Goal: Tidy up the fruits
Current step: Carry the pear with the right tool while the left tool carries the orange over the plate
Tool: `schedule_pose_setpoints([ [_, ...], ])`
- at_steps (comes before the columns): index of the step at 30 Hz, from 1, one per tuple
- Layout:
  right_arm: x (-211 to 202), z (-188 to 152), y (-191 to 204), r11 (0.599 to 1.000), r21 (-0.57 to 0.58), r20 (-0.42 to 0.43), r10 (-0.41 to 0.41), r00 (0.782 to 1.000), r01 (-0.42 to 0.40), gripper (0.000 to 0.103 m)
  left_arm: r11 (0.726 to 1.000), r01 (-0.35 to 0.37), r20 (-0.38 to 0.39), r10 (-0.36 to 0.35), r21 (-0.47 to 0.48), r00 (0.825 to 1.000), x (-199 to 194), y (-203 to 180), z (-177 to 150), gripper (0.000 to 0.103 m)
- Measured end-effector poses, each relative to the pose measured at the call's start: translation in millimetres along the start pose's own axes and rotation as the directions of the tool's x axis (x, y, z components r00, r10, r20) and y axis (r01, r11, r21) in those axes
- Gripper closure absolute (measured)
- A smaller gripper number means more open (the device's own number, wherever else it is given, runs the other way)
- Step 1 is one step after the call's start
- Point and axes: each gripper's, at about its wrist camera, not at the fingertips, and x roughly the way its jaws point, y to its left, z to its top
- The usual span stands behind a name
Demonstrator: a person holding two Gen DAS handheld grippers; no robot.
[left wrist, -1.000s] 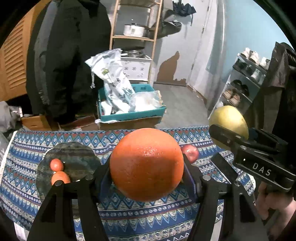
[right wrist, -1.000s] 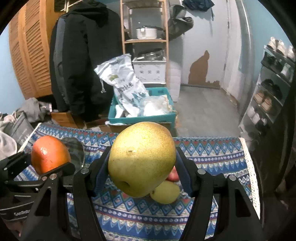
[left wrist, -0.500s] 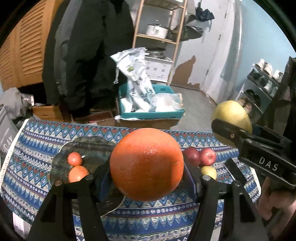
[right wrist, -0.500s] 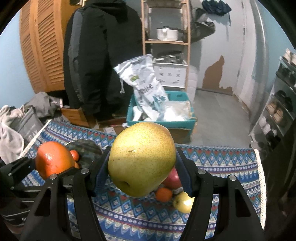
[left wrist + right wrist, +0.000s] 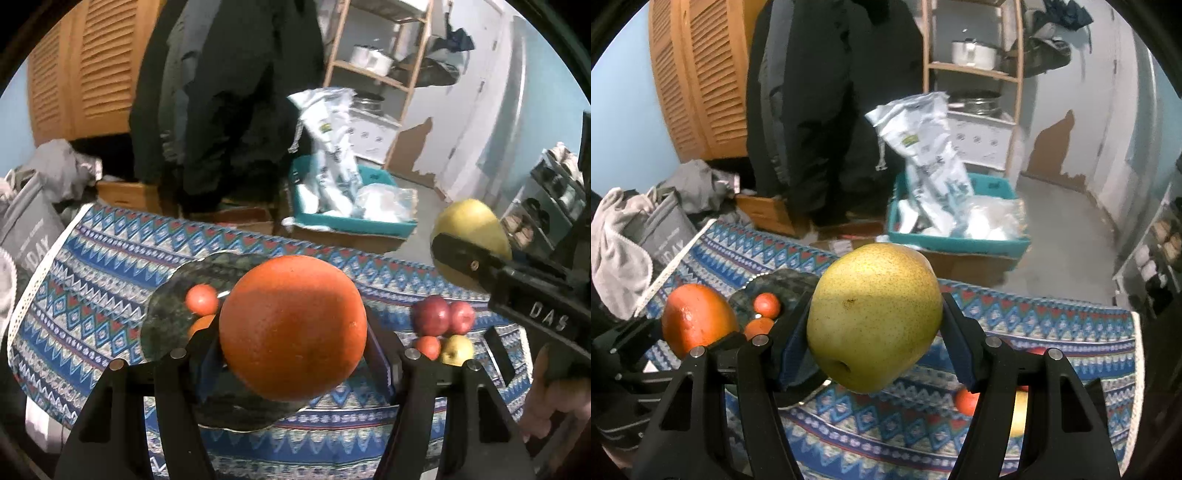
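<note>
A large orange point(image 5: 293, 326) is clamped between the fingers of my left gripper point(image 5: 293, 343), held above a dark round plate point(image 5: 168, 317). Two small orange fruits point(image 5: 201, 299) lie on that plate. My right gripper point(image 5: 873, 332) is shut on a yellow-green pear point(image 5: 873, 317); the same pear point(image 5: 471, 236) shows at the right of the left wrist view. The held orange point(image 5: 696, 325) appears at the left of the right wrist view, near the plate point(image 5: 786, 282). Two red apples point(image 5: 443, 317), a small orange fruit point(image 5: 428, 347) and a small yellow fruit point(image 5: 456, 349) sit together on the cloth.
A blue patterned tablecloth point(image 5: 92, 266) covers the table. Beyond its far edge are a teal crate point(image 5: 960, 240) with white bags, a dark coat, a wooden shelf with pots and a louvred door. Grey bags lie at the left. A shoe rack stands at the right.
Both grippers have carried their fruit leftward across the table. The plate has come under the orange, and the pile of apples and small fruits has come into view at the right.
</note>
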Motion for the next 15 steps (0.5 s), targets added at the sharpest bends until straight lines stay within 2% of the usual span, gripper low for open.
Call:
schedule_pose_setpoints([
  [8, 46, -3, 31, 0.998, -0.036, -0.082, 0.039, 0.996, -0.042, 0.037, 0.997, -0.046, -0.096, 0.04, -0.061, 0.995, 30, 39, -18, 0.035],
  [15, 90, -18, 46, 0.996, -0.035, -0.195, 0.073, 0.978, -0.081, 0.037, 0.99, -0.087, -0.181, 0.066, -0.11, 0.981, 54, 66, -35, 0.035],
])
